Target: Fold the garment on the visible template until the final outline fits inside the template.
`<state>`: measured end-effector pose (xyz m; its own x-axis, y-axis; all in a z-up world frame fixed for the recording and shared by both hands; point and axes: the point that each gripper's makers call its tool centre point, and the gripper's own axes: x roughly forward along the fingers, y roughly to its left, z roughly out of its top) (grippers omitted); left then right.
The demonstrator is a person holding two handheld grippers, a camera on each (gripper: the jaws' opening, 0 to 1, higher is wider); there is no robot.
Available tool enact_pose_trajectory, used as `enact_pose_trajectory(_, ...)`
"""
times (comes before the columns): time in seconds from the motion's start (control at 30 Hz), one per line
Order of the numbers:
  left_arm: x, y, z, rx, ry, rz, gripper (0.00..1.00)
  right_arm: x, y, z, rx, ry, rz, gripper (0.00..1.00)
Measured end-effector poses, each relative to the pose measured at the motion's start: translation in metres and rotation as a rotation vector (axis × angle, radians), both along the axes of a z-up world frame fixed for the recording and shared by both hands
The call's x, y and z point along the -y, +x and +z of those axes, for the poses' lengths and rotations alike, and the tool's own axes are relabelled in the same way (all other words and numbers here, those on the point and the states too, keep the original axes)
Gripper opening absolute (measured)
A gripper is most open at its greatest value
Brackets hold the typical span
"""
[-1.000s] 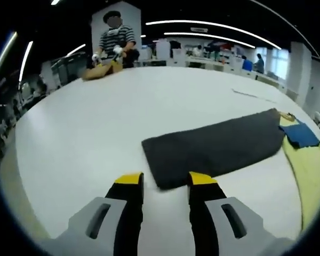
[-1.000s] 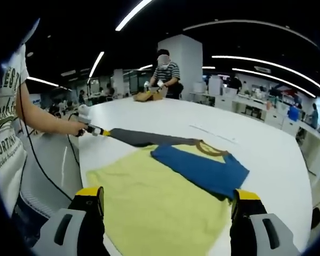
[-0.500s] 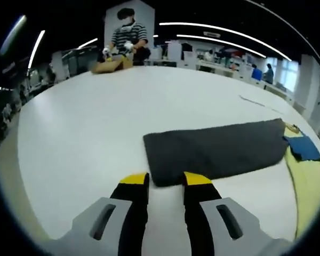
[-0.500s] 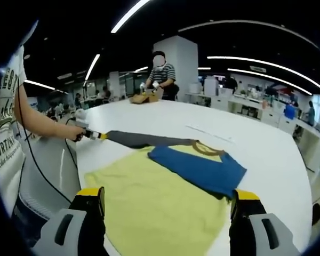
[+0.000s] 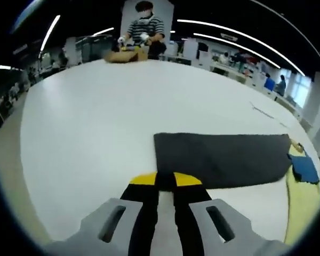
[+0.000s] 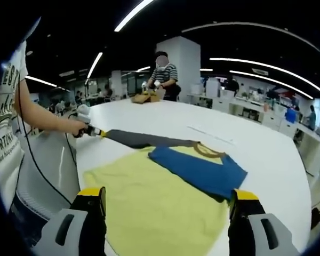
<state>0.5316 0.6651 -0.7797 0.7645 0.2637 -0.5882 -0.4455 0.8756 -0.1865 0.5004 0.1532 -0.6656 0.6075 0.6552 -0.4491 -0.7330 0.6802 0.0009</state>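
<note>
Grey sleeve [image 5: 224, 159] edge pinched in left gripper [image 5: 165, 180] | right gripper [image 6: 168, 196] spread above yellow shirt [image 6: 160, 205]

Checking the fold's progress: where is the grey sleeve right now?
In the left gripper view the grey sleeve lies flat on the white table, its end at the left gripper, beside the blue sleeve.

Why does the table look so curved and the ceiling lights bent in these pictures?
Fisheye lenses bend straight lines: in the left gripper view the white table bulges like a dome, and the ceiling light strips arc; in the right gripper view the strips curve likewise. Lighting is even and soft, with no strong shadows around the yellow garment. Both views look slightly soft, with blurrier background people.
</note>
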Motion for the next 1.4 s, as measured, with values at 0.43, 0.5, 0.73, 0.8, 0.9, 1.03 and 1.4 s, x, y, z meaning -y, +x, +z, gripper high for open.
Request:
enact_pose_trajectory(0.43,0.003,0.003,0.004,-0.079,0.124,-0.044,0.01,-0.006,-0.002,-0.006,-0.007,-0.018,0.016,0.96)
enact_pose_trajectory(0.5,0.002,0.003,0.004,-0.079,0.114,-0.036,0.01,-0.006,-0.003,-0.006,-0.008,-0.013,0.013,0.96)
enact_pose_trajectory(0.73,0.001,0.004,0.003,-0.083,0.110,-0.055,0.00,-0.003,-0.005,-0.008,-0.013,-0.001,-0.005,0.96)
enact_pose_trajectory(0.8,0.000,0.005,0.003,-0.084,0.103,-0.055,0.00,-0.002,-0.005,-0.008,-0.013,-0.002,-0.011,0.96)
enact_pose_trajectory(0.9,0.000,0.006,0.002,-0.092,0.102,-0.064,0.00,-0.002,-0.004,-0.007,-0.010,0.004,-0.016,0.96)
enact_pose_trajectory(1.03,0.002,0.007,0.002,-0.087,0.086,-0.071,0.00,-0.003,-0.003,-0.005,-0.006,0.011,-0.017,0.96)
enact_pose_trajectory(1.4,0.019,0.016,0.015,-0.041,0.033,-0.111,0.00,-0.004,-0.006,-0.008,-0.016,-0.006,-0.007,0.96)
